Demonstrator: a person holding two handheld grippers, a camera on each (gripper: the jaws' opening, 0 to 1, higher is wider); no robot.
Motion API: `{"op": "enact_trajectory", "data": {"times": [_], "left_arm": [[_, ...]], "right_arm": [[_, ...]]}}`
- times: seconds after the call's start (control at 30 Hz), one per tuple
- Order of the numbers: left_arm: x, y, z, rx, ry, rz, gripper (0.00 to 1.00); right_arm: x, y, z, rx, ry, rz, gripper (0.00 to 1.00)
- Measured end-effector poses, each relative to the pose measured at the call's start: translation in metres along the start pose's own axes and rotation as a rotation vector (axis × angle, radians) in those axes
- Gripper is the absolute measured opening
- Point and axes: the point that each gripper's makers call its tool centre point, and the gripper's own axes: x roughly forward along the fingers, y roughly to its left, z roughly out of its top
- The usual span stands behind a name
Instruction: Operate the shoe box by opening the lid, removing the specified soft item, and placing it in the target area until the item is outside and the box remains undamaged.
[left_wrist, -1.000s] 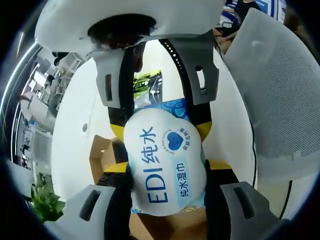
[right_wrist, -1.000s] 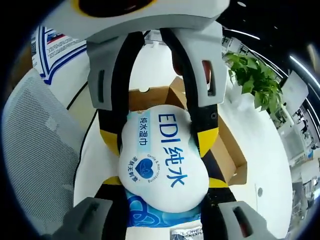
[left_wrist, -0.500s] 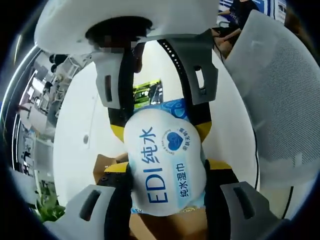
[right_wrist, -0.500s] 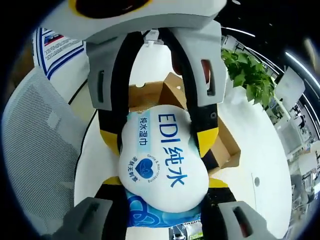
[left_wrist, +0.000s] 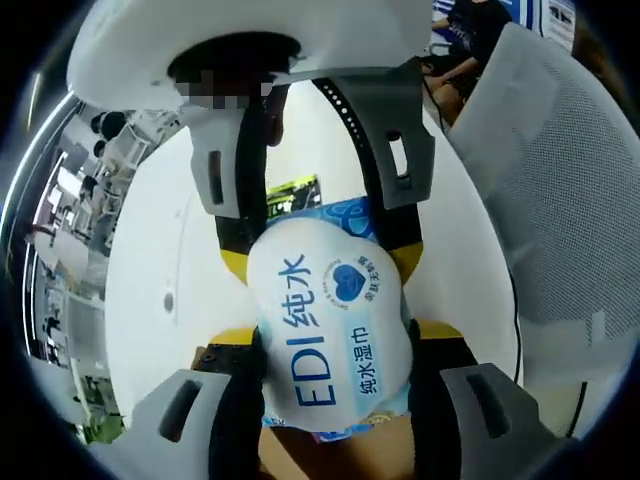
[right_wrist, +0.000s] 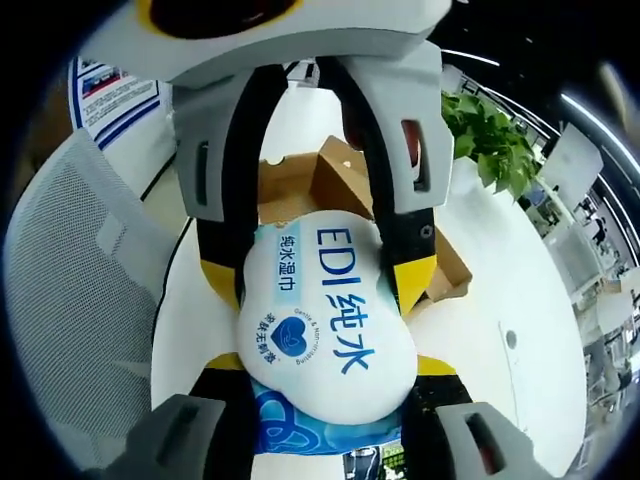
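Both grippers pinch the same wipes pack, one from each end, and hold it up off the table.

Left gripper view: left gripper has its jaws pressed against the sides of the wipes pack, a soft white pack with blue "EDI" print and a blue heart logo. The right gripper comes in from the top of the view, its grey-and-black jaws with yellow tips clamped on the far end of the pack. Below the pack lies the white round table. A green-and-black leaflet lies on the table just past the pack. A grey mesh chair stands at the right of the view, beside the table. A black cable runs along the table edge near the chair.

Right gripper view: right gripper pinches the near end of the pack, text upside down from this side. The left gripper reaches in from the top, shut on the other end. Behind the pack the cardboard shoe box sits on the table with its lid flap open; the pack is outside the box, lifted in front of it. A green plant stands beyond the box. The mesh chair is at the left of the view, with a poster behind it.
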Motion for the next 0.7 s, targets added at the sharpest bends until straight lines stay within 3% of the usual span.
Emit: {"op": "enact_trajectory", "data": {"times": [0.7], "left_arm": [[0.023,0.007,0.046,0.048,-0.032,-0.014,0.57]], "right_arm": [[-0.023,-0.014,-0.046,0.042,0.023,-0.03,0.54]]}}
